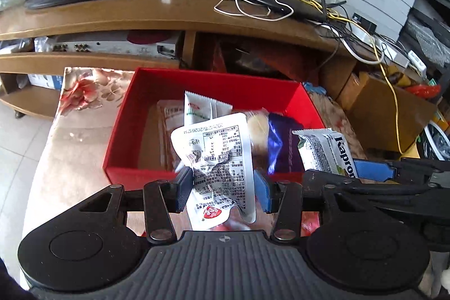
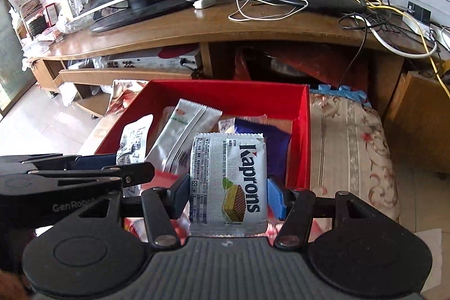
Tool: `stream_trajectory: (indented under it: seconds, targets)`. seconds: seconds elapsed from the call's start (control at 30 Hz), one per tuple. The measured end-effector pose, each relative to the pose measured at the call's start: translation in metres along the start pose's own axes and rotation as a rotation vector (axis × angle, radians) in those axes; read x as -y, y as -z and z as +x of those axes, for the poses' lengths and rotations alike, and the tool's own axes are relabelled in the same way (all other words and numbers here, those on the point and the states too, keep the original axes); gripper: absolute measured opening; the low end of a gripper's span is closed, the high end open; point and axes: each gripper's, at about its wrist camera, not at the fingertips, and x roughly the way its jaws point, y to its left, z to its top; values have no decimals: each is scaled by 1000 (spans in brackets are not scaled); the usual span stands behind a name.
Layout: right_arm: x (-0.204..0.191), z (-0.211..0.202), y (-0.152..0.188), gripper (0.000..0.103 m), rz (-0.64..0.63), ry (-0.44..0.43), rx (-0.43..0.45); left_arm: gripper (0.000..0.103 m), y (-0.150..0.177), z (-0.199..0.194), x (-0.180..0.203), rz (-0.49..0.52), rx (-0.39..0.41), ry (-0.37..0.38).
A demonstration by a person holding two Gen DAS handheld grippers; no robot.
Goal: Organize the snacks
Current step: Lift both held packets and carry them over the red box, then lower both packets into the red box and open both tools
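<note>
1. Left wrist view: a crumpled white snack pouch (image 1: 216, 159) is grasped by the left hand-held gripper (image 1: 223, 191), just ahead of which the red box (image 1: 135, 176) is seen. Only the pouch's lower part is pinched, so it could be dropped short of the box.

2. Right wrist view: the Kaprons wafer pack (image 2: 227, 182) is clamped in the right hand-held gripper (image 2: 227, 197), the box lying ahead. The left hand-held gripper is close beside, so a collision is possible.
</note>
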Motion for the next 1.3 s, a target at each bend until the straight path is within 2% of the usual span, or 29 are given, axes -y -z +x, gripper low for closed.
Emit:
stream_trajectory:
  seconds: [0.6, 0.83, 1.3]
  targets:
    - [7, 51, -31, 56, 7, 13, 2, 54, -33, 40, -8, 22, 2, -82]
    - [4, 64, -29, 56, -1, 25, -17, 54, -33, 51, -8, 50, -7, -127]
    - [5, 74, -25, 56, 0, 32, -38, 54, -30, 59, -9, 61, -26, -151]
